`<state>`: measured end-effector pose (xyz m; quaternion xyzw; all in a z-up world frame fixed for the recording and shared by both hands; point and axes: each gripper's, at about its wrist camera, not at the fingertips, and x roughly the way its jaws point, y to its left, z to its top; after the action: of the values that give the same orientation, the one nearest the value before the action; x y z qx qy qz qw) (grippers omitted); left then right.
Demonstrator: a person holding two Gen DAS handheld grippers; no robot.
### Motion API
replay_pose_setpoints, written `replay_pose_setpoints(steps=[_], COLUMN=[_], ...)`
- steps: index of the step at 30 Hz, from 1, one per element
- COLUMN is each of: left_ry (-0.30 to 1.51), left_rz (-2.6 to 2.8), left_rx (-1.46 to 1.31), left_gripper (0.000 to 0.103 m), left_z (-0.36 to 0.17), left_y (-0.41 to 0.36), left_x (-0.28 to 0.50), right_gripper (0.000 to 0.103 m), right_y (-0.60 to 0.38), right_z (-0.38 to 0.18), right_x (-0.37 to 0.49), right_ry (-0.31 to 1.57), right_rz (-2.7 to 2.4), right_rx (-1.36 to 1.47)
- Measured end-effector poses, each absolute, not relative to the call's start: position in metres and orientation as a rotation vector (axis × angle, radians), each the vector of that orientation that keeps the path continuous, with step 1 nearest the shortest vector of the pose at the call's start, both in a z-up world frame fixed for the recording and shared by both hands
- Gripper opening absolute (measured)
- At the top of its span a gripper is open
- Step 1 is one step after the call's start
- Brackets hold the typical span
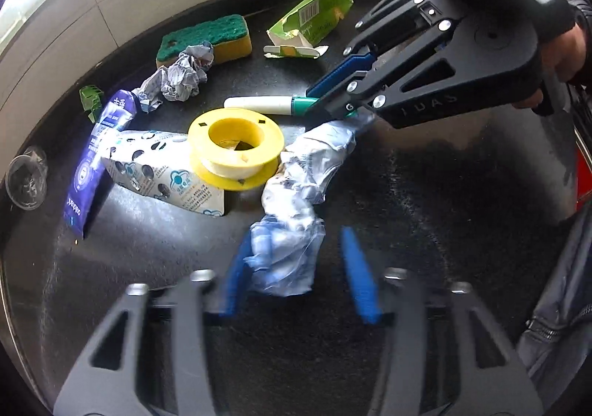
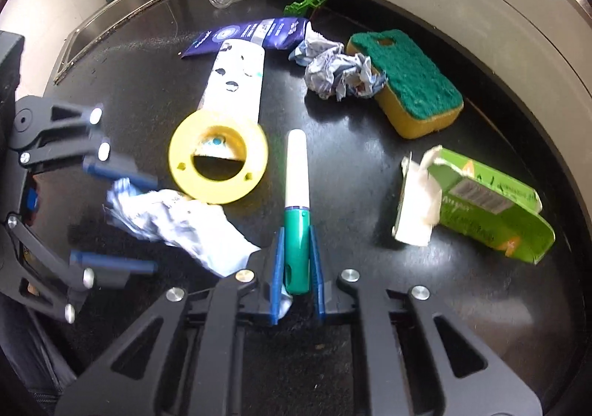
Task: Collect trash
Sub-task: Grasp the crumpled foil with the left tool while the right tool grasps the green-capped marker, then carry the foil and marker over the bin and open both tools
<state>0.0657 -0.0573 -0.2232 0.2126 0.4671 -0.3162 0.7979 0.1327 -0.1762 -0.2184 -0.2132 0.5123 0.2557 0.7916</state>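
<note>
- The right gripper (image 2: 296, 231) is sitting low in the centre of the right wrist view, clenching the green cap end of a green-and-white marker (image 2: 297, 171). One blue finger is pressing each side of the cap.
- The marker is lying flat on the black countertop (image 2: 370, 194). Its long axis is running straight up the frame in line with the fingers, and its white end is pointing away towards the middle of the picture, so the jaws are crossing its narrow width.
- The left gripper (image 1: 296, 234) is pointing down at a crumpled white-and-blue wrapper (image 1: 296, 194) in the lower centre of the left wrist view.
- Its jaws are standing apart with the wrapper's near end between them. One finger (image 1: 236, 268) is brushing the wrapper and the other is showing a gap; the fingers are blurred, so I am reading them as not yet gripping, though they may be closer than they look.
- The wrapper's long axis is running up and to the right, past the yellow spool (image 1: 236, 146), towards the right gripper.
- Its far end is lying just beside and seemingly under the marker's cap, so lifting either item is likely to tug the other.
</note>
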Motion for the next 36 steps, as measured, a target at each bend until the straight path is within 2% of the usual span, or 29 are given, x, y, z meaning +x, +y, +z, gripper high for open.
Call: replay_pose_setpoints(steps=[2, 17, 25, 31, 36], left_ry=[1.017, 0.937, 0.932, 0.97, 0.949], left_rz=[-0.659, -0.502, -0.468, -0.424, -0.373], left_rx=[0.448, 0.26, 0.25, 0.216, 0.192], left_gripper=[0.023, 0.023, 0.023, 0.023, 0.023], left_z=[-0.221, -0.142, -0.139, -0.156, -0.149], left_y=[-0.059, -0.045, -0.043, -0.038, -0.027], left_x=[0.061, -0.01, -0.029, -0.021, -0.02], right_gripper=[0.014, 0.014, 0.014, 0.014, 0.014], right_y=[-0.179, -0.221, -0.219, -0.219, -0.212], right_z=[-0.218, -0.127, -0.125, -0.139, -0.126], right_x=[0.126, 0.03, 0.007, 0.011, 0.007], right_ry=[1.115, 0.992, 0.987, 1.002, 0.975], right_rz=[0.529, 0.337, 0.309, 0.28, 0.291], right_rx=[-0.433, -0.159, -0.148, -0.157, -0.172])
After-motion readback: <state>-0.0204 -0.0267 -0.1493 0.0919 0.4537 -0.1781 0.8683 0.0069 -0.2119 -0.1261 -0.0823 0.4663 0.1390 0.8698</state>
